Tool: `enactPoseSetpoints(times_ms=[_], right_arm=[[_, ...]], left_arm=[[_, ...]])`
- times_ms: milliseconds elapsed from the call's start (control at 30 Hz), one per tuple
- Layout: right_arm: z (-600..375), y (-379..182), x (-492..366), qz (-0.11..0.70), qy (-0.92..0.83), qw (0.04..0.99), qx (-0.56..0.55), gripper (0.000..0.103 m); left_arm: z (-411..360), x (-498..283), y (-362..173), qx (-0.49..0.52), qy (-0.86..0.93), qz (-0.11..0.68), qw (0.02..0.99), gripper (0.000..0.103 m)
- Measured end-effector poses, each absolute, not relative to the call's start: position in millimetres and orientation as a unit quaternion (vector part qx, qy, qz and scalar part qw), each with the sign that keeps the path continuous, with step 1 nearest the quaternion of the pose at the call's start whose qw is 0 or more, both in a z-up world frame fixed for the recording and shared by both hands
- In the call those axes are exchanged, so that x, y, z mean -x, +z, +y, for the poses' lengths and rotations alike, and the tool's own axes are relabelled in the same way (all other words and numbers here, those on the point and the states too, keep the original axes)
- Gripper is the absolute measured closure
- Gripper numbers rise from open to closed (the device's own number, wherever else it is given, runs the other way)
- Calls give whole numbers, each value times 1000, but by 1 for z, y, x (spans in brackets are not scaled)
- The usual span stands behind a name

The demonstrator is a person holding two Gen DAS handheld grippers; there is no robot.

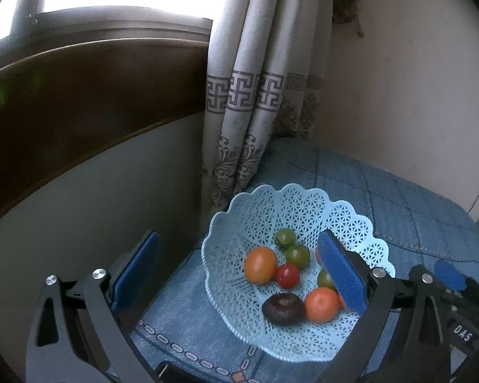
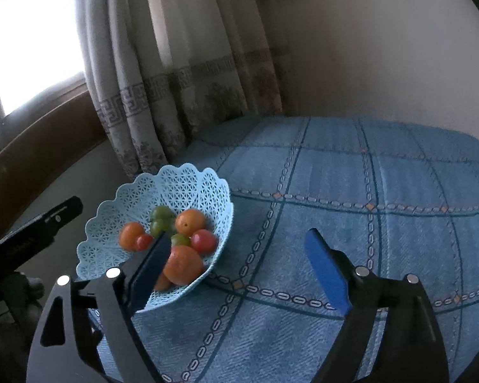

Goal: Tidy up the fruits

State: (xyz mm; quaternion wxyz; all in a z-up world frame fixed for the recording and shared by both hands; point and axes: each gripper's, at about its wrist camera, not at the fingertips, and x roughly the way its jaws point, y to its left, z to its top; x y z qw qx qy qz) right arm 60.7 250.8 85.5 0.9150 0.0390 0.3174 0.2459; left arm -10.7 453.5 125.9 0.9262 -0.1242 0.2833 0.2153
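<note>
Seven or eight fruits show in the left wrist view, all lying inside the pale blue lattice basket [image 1: 265, 204] on the blue patterned cloth [image 1: 415, 210]: two green ones [image 1: 285, 236] at the back, an orange-yellow tomato-like fruit [image 1: 260, 265] touching a small red one [image 1: 286, 275], a dark brown fruit [image 1: 283, 309] beside an orange [image 1: 322, 304] at the front, and another green one partly hidden behind a blue pad. The left gripper [image 1: 236, 271] hangs above the basket's near-left rim with its fingers spread wide and nothing between them (one pad sits over the basket, the other out past its edge). At the right edge, part of the other tool is visible. In the right wrist view, the same basket sits at the left of the cloth near the curtain [image 2: 163, 89], and the cloth around it is bare of fruit as far as this view reaches. The right gripper [image 2: 242, 271] is likewise spread open and empty, its left pad over the basket's near rim, its right pad over bare cloth. Judging from this, gathering looks finished or nearly so; what remains, if anything, is off camera.
</note>
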Motion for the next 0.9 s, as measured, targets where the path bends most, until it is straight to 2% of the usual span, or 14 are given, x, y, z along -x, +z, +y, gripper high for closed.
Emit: enactPoseSetpoints(times_ms=[33,167,200,367,700,900], right_arm=[[251,87,-58,311,246,917,-35,11],[254,87,-50,298,251,921,-19,10],[256,85,-50,298,254,920,-16,5],[262,78,-44,304,262,916,2,5],[281,79,-19,258,270,925,70,5],[284,79,-14,264,282,920,72,5]], left_arm=[[452,12,125,120,216,286,926,3],[449,17,117,109,218,304,921,3],[449,18,115,109,219,309,919,3],[449,22,104,103,230,327,911,3],[440,41,101,60,266,313,910,3],[432,39,104,39,260,306,915,3]])
